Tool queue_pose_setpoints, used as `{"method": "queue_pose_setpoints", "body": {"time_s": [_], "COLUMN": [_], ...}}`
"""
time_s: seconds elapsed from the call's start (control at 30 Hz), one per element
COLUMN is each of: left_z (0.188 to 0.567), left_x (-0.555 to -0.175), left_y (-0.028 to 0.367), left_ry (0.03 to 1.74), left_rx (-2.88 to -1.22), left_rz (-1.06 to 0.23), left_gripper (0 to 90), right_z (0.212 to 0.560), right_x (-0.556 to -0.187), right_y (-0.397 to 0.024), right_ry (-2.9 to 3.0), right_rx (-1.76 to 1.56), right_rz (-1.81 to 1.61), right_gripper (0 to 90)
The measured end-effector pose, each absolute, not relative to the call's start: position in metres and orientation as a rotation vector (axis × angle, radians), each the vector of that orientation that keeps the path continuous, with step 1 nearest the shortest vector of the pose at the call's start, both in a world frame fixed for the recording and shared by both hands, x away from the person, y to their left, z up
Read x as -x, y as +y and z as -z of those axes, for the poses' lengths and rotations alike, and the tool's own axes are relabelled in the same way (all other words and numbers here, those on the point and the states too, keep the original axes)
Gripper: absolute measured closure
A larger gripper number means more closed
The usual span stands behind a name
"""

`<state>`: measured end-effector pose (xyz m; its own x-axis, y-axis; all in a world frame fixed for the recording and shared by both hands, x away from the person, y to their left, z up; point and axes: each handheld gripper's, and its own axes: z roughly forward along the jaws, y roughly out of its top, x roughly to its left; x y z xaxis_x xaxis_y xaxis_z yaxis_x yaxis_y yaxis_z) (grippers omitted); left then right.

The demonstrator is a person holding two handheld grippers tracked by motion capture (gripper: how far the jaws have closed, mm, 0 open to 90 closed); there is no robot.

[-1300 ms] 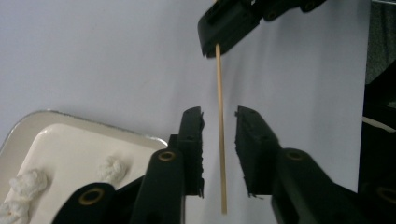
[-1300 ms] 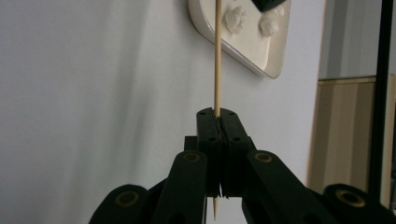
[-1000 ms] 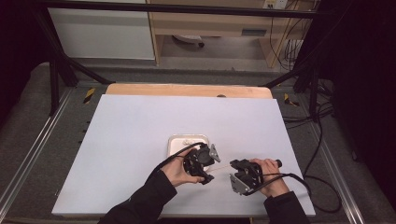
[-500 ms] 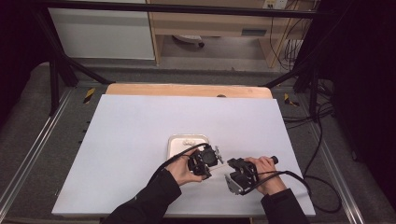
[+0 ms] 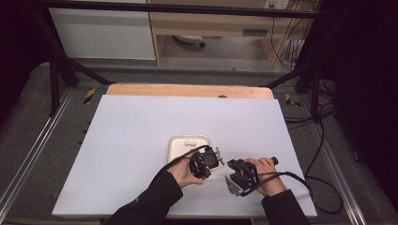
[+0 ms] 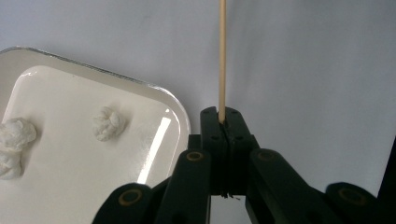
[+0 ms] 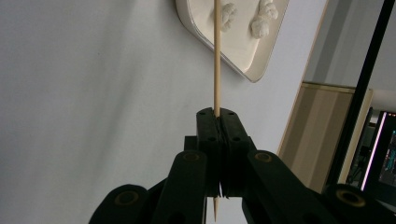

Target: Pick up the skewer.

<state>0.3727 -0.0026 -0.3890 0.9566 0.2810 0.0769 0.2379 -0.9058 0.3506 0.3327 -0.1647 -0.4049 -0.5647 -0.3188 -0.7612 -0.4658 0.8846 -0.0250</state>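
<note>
A white counter (image 5: 141, 140) carries a tray (image 5: 180, 145) of white lumps (image 6: 108, 123). Both claws, left (image 6: 221, 122) and right (image 7: 217, 120), pinch thin wooden sticks (image 6: 222, 56); the left's jaws have just closed.

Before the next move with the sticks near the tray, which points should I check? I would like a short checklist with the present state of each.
1. Left tool grips the left stick: ok. Its jaws have just been closing, and the stick is clamped between them.
2. Right tool grips the right stick: ok, jaws shut on it.
3. Left stick and right stick are two separate pieces: cannot tell.
4. White lumps lie inside the tray: ok.
5. Stick tips are free of the lumps: cannot tell, because the far ends run out of the frames.
</note>
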Motion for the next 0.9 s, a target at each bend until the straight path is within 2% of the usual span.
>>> {"method": "queue_pose_setpoints", "body": {"time_s": [0.13, 0.2, 0.5, 0.53, 0.57, 0.77, 0.9], "left_z": [0.388, 0.387, 0.385, 0.385, 0.386, 0.384, 0.382], "left_x": [-0.373, -0.373, -0.373, -0.373, -0.374, -0.373, -0.37], "left_y": [-0.002, -0.001, 0.02, 0.024, 0.027, 0.044, 0.057], "left_ry": [0.385, 0.392, 0.444, 0.453, 0.459, 0.488, 0.502], "left_rx": [-2.757, -2.753, -2.714, -2.71, -2.702, -2.671, -2.645], "left_rz": [-0.176, -0.184, -0.245, -0.242, -0.246, -0.259, -0.273], "left_gripper": [88.6, 88.6, 88.6, 88.6, 88.6, 88.6, 88.5], "right_z": [0.405, 0.403, 0.391, 0.39, 0.39, 0.392, 0.396], "right_x": [-0.333, -0.332, -0.338, -0.338, -0.338, -0.343, -0.347], "right_y": [-0.165, -0.165, -0.177, -0.182, -0.182, -0.193, -0.201], "right_ry": [2.213, 2.21, 2.265, 2.295, 2.295, 2.357, 2.383], "right_rx": [0.547, 0.527, 0.214, 0.113, 0.113, -0.178, -0.346], "right_rz": [-0.229, -0.24, -0.472, -0.547, -0.547, -0.714, -0.797], "right_gripper": [88.2, 84.9, 41.4, 34.3, 34.3, 20.6, 15.6]}}
